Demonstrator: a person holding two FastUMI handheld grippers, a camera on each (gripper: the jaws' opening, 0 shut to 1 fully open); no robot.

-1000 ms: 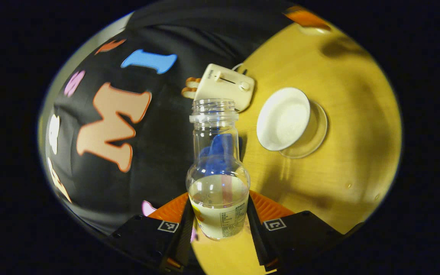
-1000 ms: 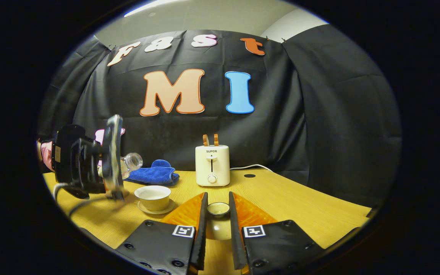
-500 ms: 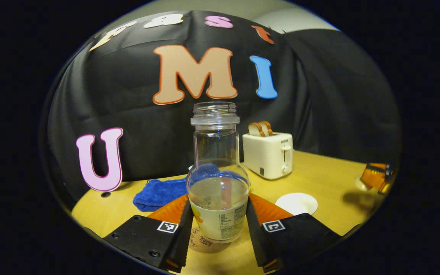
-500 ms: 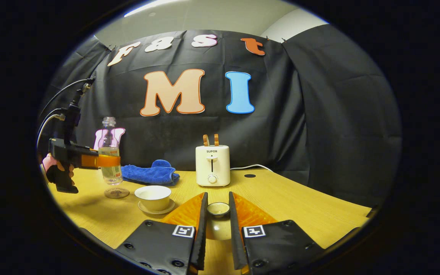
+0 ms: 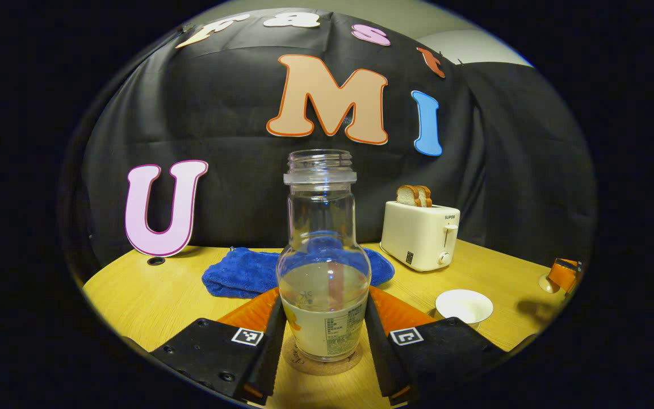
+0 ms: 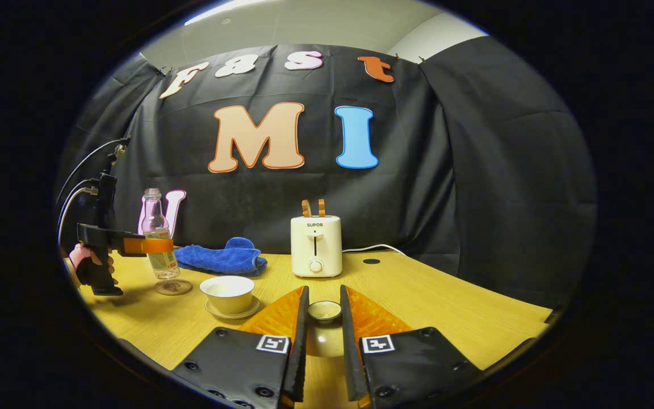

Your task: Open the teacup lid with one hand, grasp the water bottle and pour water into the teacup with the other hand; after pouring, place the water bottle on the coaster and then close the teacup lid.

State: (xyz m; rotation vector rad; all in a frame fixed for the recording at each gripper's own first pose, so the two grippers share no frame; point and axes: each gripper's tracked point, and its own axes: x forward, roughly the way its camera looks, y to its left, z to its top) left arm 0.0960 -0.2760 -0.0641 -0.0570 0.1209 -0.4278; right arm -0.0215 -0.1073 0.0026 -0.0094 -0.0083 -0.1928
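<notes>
The coaster (image 5: 321, 363) under my water bottle (image 5: 324, 267) is mostly hidden: a thin brown rim shows beneath the bottle's base, and I cannot tell whether the base rests on it or hangs just above. My left tool (image 5: 322, 335) grips the bottle's lower body, both fingers pressed against its sides. The bottle stands upright, clear, uncapped, with a little water in its rounded belly and a pale label low down.

In the right gripper view the bottle (image 6: 156, 238) looks small at the far left, over the coaster (image 6: 174, 287), with a hand (image 6: 89, 262) on the tool's grip. The white teacup (image 6: 227, 293) sits uncovered on its saucer (image 6: 231, 311) just beside the coaster, near the table (image 6: 429, 307) front. My right tool (image 6: 323, 335) is closed on the teacup lid (image 6: 324, 311), whose lower part its fingers hide.

A blue cloth (image 5: 242, 275) and a white toaster (image 5: 421, 234) holding toast stand behind.
</notes>
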